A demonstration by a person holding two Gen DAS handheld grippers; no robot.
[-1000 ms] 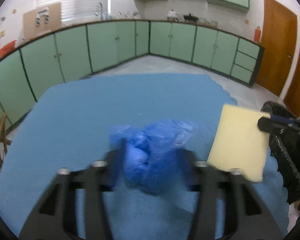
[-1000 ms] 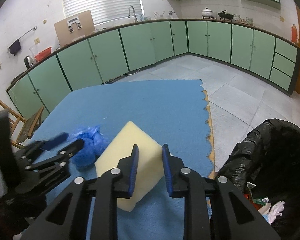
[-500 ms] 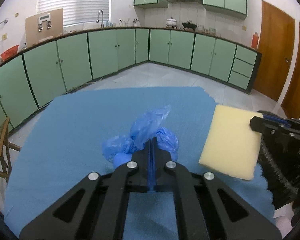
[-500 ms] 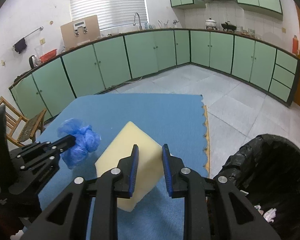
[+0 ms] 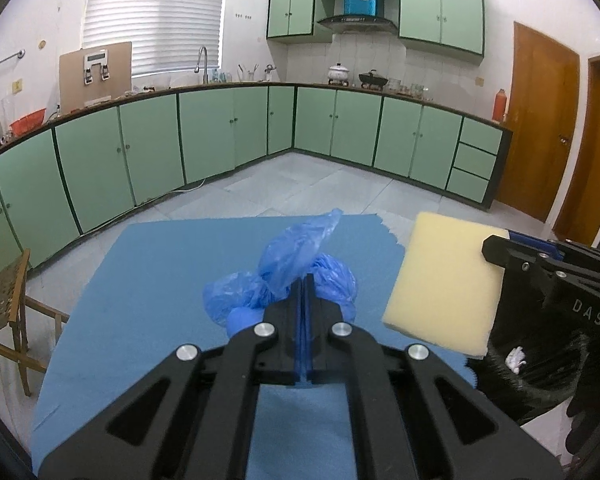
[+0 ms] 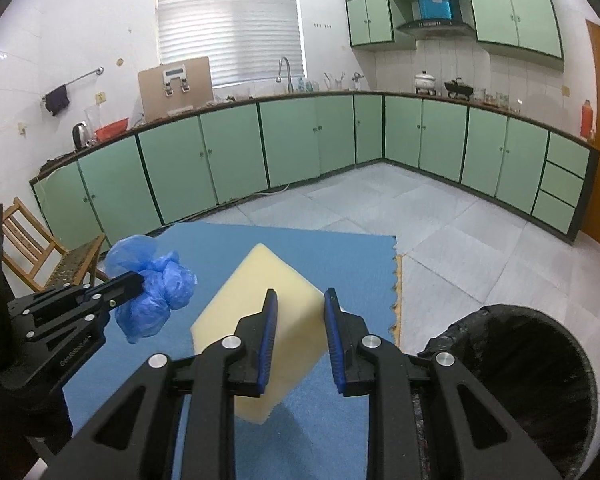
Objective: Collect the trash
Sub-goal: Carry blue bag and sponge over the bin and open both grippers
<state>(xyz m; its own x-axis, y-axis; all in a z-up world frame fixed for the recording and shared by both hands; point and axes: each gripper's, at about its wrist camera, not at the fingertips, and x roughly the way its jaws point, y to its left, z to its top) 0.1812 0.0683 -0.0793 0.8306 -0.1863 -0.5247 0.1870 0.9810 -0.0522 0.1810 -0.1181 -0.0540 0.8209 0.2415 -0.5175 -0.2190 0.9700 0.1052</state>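
A crumpled blue plastic bag (image 5: 296,268) hangs above the blue table cover (image 5: 148,280), pinched in my left gripper (image 5: 305,280), whose fingers are shut tight on it. The same blue plastic bag (image 6: 156,292) shows in the right wrist view at the tip of the left gripper (image 6: 134,280). My right gripper (image 6: 300,300) is shut on a pale yellow foam block (image 6: 256,300), lifted off the cover. From the left wrist the foam block (image 5: 444,280) appears at right, held by the right gripper (image 5: 496,246). A black-lined trash bin (image 6: 532,368) stands to the right of the table.
Green kitchen cabinets (image 5: 220,140) run along the far walls across a pale tiled floor (image 6: 440,232). A wooden chair (image 6: 32,248) stands left of the table. White scraps (image 5: 516,358) lie inside the black-lined bin (image 5: 540,364). Brown doors (image 5: 540,128) are at right.
My left gripper closed on the blue bag and lifted it off the cover. My right gripper rose too with the foam block, and both views now look further across the kitchen.
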